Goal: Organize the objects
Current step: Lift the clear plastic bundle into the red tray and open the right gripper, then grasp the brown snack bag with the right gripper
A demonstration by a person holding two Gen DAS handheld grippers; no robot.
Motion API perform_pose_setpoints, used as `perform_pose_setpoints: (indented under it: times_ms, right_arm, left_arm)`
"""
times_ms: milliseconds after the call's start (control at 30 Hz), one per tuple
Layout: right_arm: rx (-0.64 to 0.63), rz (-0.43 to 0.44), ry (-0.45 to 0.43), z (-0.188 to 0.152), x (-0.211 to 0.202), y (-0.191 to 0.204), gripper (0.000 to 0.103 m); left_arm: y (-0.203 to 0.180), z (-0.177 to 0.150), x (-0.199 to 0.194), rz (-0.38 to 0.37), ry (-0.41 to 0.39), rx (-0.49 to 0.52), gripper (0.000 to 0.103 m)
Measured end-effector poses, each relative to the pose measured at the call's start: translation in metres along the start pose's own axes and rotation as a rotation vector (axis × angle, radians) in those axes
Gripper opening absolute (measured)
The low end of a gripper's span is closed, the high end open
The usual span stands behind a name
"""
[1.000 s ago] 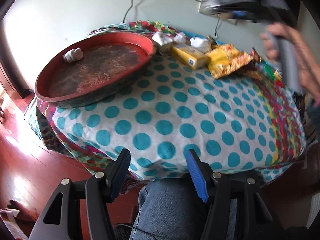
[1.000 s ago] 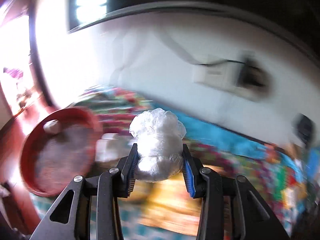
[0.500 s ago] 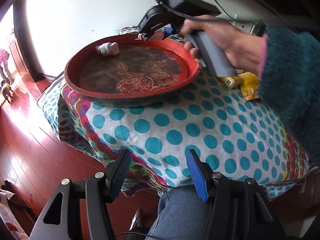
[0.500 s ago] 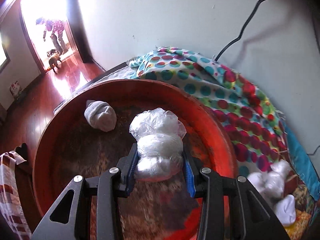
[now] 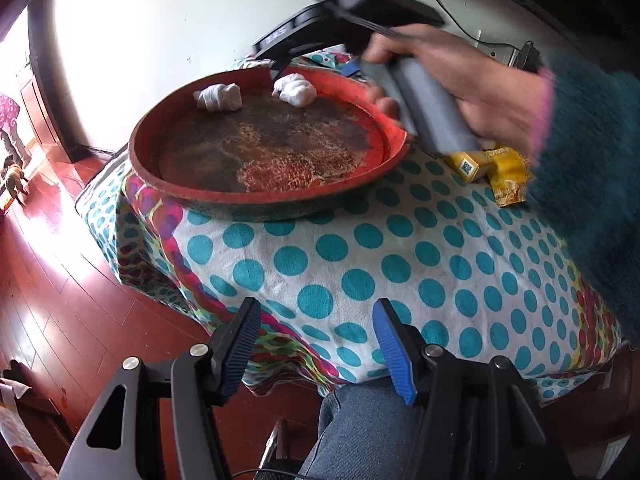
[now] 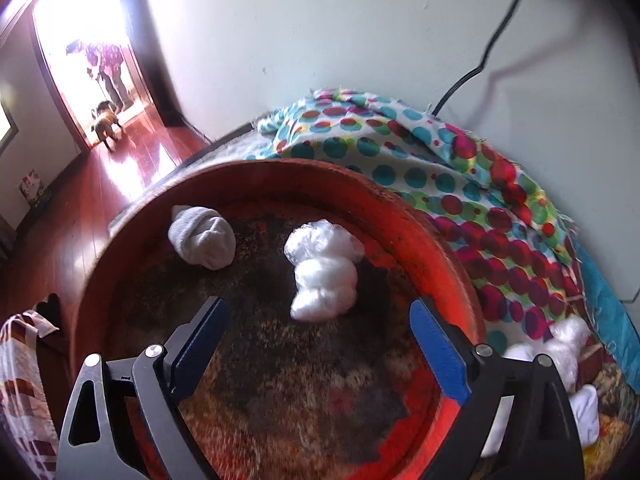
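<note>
A white cloth with teal dots and a multicoloured dotted border [image 5: 360, 264] drapes the bench, bunched against the pale wall [image 6: 320, 32] at the far side, where a black cable [image 6: 480, 64] runs down. At left, glossy red wooden floor [image 5: 48, 280] leads to a bright doorway [image 6: 80, 40], where a small dog [image 6: 106, 122] stands beside a distant person [image 6: 108, 68].

The left tongs [image 5: 316, 354] hang open over the near edge of the dotted cloth [image 5: 360, 260] on the counter, while a hand [image 5: 472, 96] holds the right tongs over the far side of the big red tray [image 5: 208, 196], where two white bundles [image 5: 218, 97] lie.
</note>
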State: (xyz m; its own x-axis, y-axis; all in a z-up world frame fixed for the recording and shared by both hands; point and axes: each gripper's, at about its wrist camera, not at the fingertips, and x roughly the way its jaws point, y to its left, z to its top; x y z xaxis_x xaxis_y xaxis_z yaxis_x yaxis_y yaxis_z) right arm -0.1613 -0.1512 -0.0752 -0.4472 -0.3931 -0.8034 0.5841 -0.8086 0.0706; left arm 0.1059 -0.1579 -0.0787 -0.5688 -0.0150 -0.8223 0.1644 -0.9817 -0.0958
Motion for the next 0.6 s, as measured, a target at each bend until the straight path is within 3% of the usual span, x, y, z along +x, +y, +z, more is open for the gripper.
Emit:
perform_pose_setpoints:
  times_ms: [167, 267, 433, 600]
  right_arm:
    - [0.027, 0.017, -0.107, -0.05, -0.073, -0.025, 0.091]
    - [0.049, -0.015, -0.155, -0.091, -0.115, -0.051, 0.091]
    - [0.138, -0.139, -0.225, -0.161, -0.178, -0.114, 0.091]
    - [0.295, -0.221, -0.207, -0.212, -0.206, -0.19, 0.091]
  left_arm:
    - [-0.009, 0.008, 0.0, -0.001, -0.021, 0.025, 0.06]
    - [-0.017, 0.012, 0.0, -0.002, -0.028, 0.045, 0.06]
    - [-0.035, 0.015, 0.003, -0.016, -0.019, 0.072, 0.06]
    - [-0.055, 0.018, 0.007, -0.028, -0.015, 0.099, 0.06]
